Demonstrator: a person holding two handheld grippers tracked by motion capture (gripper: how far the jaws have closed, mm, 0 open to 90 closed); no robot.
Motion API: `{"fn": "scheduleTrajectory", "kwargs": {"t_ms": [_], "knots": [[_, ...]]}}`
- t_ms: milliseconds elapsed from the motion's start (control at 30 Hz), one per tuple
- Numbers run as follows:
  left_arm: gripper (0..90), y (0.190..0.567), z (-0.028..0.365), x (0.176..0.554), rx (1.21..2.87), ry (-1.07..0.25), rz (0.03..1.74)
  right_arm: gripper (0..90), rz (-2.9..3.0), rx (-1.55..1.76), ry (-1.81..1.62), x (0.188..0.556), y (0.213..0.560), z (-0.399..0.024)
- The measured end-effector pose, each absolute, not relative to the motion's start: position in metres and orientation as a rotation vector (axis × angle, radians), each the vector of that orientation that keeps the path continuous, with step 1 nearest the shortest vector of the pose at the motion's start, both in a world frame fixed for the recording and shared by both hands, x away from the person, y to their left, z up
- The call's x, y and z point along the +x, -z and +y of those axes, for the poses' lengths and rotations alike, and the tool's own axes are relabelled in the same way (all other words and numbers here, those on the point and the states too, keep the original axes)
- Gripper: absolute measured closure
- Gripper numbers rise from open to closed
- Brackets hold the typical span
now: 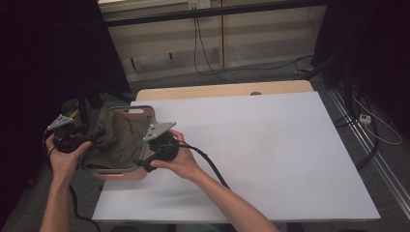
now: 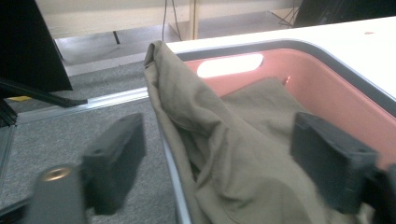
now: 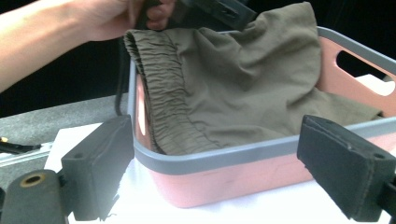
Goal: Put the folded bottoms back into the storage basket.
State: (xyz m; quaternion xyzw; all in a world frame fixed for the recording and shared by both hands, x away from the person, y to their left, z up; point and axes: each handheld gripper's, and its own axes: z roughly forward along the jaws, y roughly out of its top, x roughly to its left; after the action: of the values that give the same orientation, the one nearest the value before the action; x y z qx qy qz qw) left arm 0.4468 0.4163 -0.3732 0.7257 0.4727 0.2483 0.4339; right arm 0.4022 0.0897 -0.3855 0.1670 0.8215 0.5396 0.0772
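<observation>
Both grippers hang wide open: left gripper (image 2: 219, 172) straddles the olive cloth (image 2: 233, 154) draped over the pink basket's (image 3: 224, 182) rim without pinching; right gripper (image 3: 224, 172) holds nothing.

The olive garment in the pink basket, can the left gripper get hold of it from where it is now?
Probably yes: the left gripper stands open astride the olive garment draped over the basket rim, nothing between.

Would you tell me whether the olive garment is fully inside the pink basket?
No: the olive fabric garment drapes over the pink basket's grey rim.
</observation>
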Motion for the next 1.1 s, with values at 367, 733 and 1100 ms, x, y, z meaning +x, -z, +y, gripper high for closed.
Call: {"fn": "scheduleTrajectory", "kwargs": {"t_ms": [367,733,1100], "knots": [[3.2,0.362,0.412,0.421,1.744,-0.664,1.085,4.5,2.464,0.553,-1.631,0.404,0.393,0.088],[4.9,0.352,0.406,0.385,1.755,-0.663,1.003,4.2,2.406,0.617,-1.619,0.4,0.395,0.083],[5.0,0.35,0.389,0.358,1.75,-0.676,1.073,2.6,2.355,0.629,-1.558,0.391,0.394,0.073]]}}
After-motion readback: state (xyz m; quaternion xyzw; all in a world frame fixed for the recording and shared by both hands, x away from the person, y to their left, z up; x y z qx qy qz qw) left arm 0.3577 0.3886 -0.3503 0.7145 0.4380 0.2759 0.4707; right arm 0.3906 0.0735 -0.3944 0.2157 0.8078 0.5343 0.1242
